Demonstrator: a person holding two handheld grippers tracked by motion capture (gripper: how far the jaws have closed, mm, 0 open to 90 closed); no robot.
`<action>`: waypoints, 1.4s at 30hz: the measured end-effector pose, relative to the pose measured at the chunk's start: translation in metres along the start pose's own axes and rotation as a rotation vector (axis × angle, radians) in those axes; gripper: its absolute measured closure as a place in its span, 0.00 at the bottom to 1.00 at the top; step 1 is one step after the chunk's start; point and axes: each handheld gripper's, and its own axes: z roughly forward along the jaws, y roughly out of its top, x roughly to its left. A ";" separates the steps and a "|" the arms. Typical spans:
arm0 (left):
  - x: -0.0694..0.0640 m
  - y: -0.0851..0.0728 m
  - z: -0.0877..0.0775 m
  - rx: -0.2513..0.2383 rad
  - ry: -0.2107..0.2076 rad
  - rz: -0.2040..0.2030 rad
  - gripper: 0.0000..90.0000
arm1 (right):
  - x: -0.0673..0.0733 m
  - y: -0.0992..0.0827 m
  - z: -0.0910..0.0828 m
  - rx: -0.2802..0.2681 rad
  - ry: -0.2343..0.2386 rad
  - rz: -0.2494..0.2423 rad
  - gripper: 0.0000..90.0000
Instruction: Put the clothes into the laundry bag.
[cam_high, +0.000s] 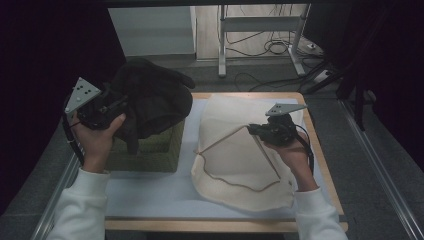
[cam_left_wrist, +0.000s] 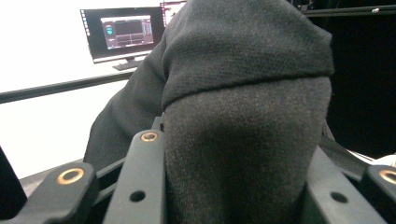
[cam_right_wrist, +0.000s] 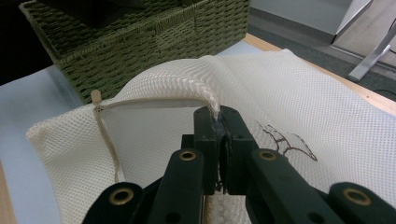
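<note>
Cream mesh laundry bag (cam_high: 235, 150), one only, lies on the pale blue mat of the desk (cam_high: 150, 192), its rim pinched up by the right claw (cam_right_wrist: 218, 122), whose jaws press together on it. One dark grey knitted garment (cam_high: 150, 100) hangs over one green woven basket (cam_high: 150, 150), its fabric clamped in the left claw (cam_left_wrist: 243, 186). One drawstring (cam_right_wrist: 109, 144) trails from the bag.

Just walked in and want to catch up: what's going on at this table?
A person is working two hand-held tools. The left claw grips a dark knitted garment that is bunched over a green woven basket. The right claw is shut on the rim of a cream mesh bag and lifts it.
</note>
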 end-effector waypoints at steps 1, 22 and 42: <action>0.000 0.000 0.000 0.000 -0.001 0.001 0.74 | 0.000 0.000 0.000 0.000 0.000 0.000 0.96; -0.013 0.009 -0.013 -0.050 -0.049 -0.001 0.74 | 0.000 0.000 0.001 0.003 0.000 0.001 0.96; -0.037 0.014 -0.031 -0.102 -0.136 0.004 0.74 | 0.000 -0.001 0.002 0.003 -0.001 0.003 0.96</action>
